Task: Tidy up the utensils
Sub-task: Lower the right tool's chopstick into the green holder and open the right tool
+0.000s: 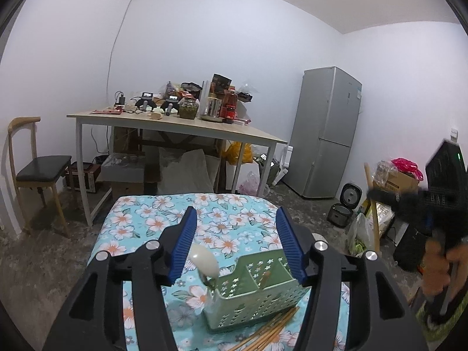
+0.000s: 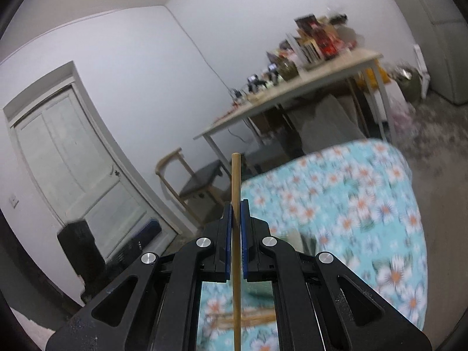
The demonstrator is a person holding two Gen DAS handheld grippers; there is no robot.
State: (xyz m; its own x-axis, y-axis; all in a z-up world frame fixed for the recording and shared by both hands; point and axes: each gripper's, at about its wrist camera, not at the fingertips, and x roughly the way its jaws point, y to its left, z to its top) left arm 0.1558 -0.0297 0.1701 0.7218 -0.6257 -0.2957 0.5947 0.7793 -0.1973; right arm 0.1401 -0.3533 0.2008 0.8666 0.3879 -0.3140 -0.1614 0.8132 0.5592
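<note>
The left tool (image 1: 234, 245) is standing released, its blue pads well apart with nothing between them, above the flowered worktop (image 1: 140, 219). Just below it, a white spoon (image 1: 204, 263) is leaning in the left compartment of the green caddy (image 1: 257, 298). A wooden piece is showing in a middle compartment. Loose chopsticks (image 1: 272, 330) are lying on the worktop at the caddy's near edge.

Risk: the open pads are hanging close over the spoon bowl and caddy rim. A careless descent is likely to tip the light caddy or knock the spoon out.

The right tool (image 2: 236, 204) is clenching one chopstick (image 2: 235, 175) upright, held near mid-length, with a long end above and below the pads. The right view is blurring, so the tool is probably moving.

Risk: the thin, smooth stick is gripped on a narrow line and could pivot or slide during a fast swing. The lower end could also catch the caddy wall or miss the compartment, since the caddy is barely showing in the right view.
</note>
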